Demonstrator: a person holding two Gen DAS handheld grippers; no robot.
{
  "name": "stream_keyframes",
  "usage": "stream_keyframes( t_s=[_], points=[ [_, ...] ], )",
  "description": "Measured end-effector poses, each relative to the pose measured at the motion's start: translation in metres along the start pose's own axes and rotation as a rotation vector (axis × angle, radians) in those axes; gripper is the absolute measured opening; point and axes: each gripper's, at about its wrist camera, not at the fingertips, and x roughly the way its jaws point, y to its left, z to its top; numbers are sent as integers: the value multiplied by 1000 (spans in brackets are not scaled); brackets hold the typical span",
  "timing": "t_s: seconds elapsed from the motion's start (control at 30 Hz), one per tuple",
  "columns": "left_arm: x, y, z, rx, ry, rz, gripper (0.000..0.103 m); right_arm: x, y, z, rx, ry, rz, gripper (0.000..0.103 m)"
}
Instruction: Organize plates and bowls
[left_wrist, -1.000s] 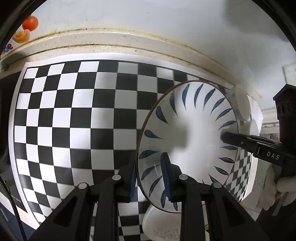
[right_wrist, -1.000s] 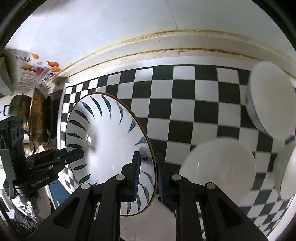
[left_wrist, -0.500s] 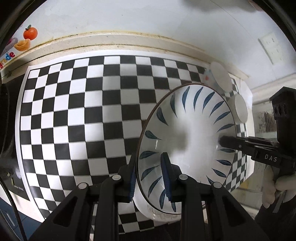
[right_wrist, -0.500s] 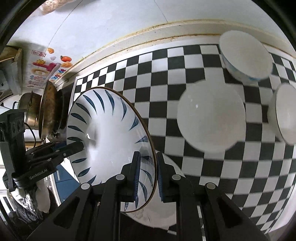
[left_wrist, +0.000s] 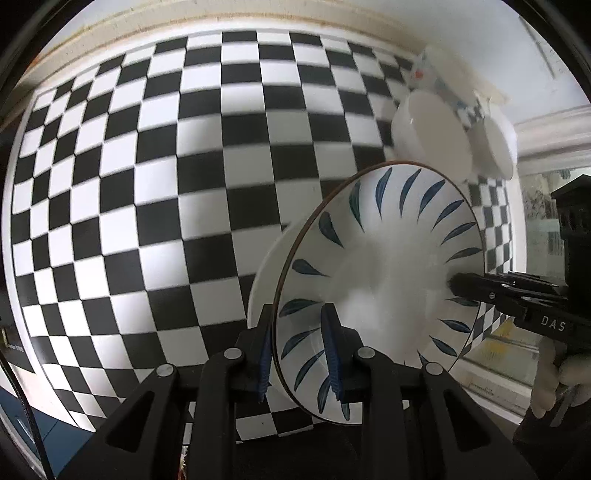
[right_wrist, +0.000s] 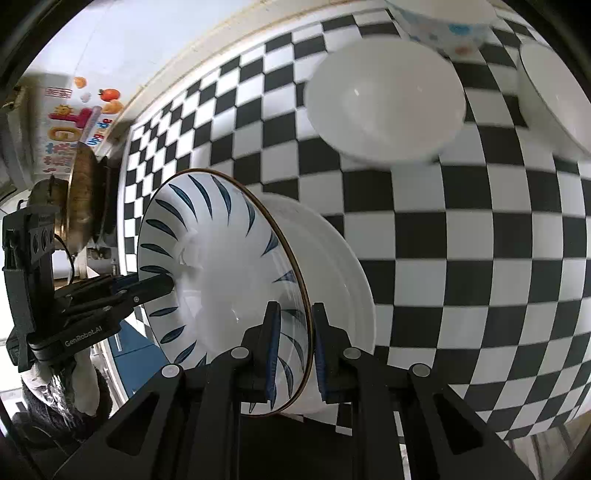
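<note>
- The checkered surface is seen to carry the bowls; a slip onto it is judged the main risk, since the leaf-patterned plate is held only at its rim, above a white plate just beneath it
- The rim is pinched on opposite sides by the jaws of the left gripper and the right gripper; uneven release or pull could tilt or chip it
- A plain white bowl, a rimmed bowl and a patterned bowl are shown clearly only by the right view
- A brass pot and stickers are shown by the right view alone
</note>
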Motion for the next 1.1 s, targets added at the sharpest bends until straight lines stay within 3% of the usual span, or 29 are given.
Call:
stream_keyframes(
  t_s=[0.5, 1.1],
  points=[
    [43, -3, -10, -20, 85, 40, 23, 43, -15, -13, 10, 72, -51, 19],
    [42, 8, -20, -189, 48, 46, 23, 46, -2, 6, -48, 101, -111, 24]
  ],
)
